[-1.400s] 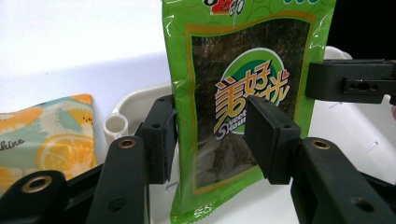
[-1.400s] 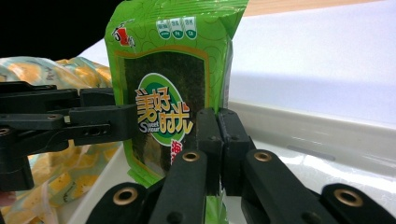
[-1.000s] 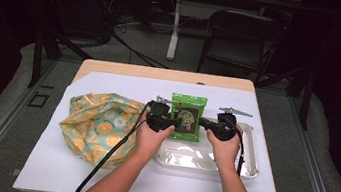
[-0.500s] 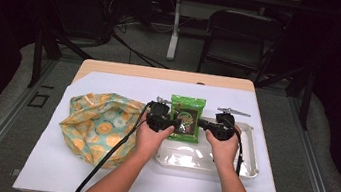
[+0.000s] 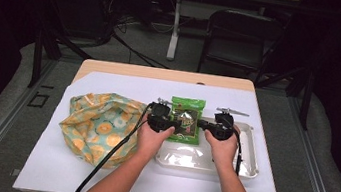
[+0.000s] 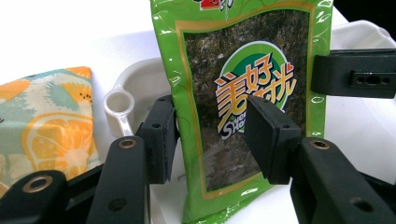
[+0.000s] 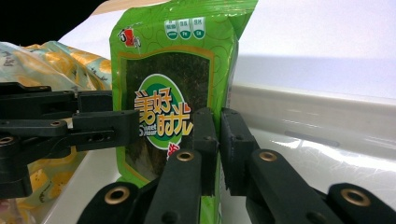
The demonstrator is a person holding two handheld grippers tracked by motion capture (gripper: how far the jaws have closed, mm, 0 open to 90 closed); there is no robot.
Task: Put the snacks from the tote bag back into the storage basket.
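High view: a green packet [image 5: 186, 120] is held upright between the two grippers, above the far left part of a white tray [image 5: 245, 159]. The left gripper [image 5: 170, 125] is seen at the packet's left edge, the right gripper [image 5: 200, 125] at its right edge. The tray lies on a white sheet [image 5: 111, 178] that covers the table [image 5: 112, 67]. A cloth bag [image 5: 98, 126] with an orange-slice print lies on the sheet, left of the tray and near the left hand [image 5: 151, 141].

Left gripper view: the packet [image 6: 243, 93] is seen standing between the jaws. The jaws are parted; one pad [image 6: 161, 140] is just beside the packet's edge and the other [image 6: 268, 140] lies in front of its face, with a gap visible, so no grip is made. The right gripper's jaw is seen at the packet's far edge. A small white scoop [image 6: 119, 109] lies in the tray [image 6: 140, 77]. The bag [image 6: 46, 121] is seen at left.

Right gripper view: the jaws are clenched on the packet's [image 7: 173, 93] side edge. The left gripper [image 7: 112, 128] is seen in front of the packet's face. The tray [image 7: 327, 140] lies beneath and to the right.
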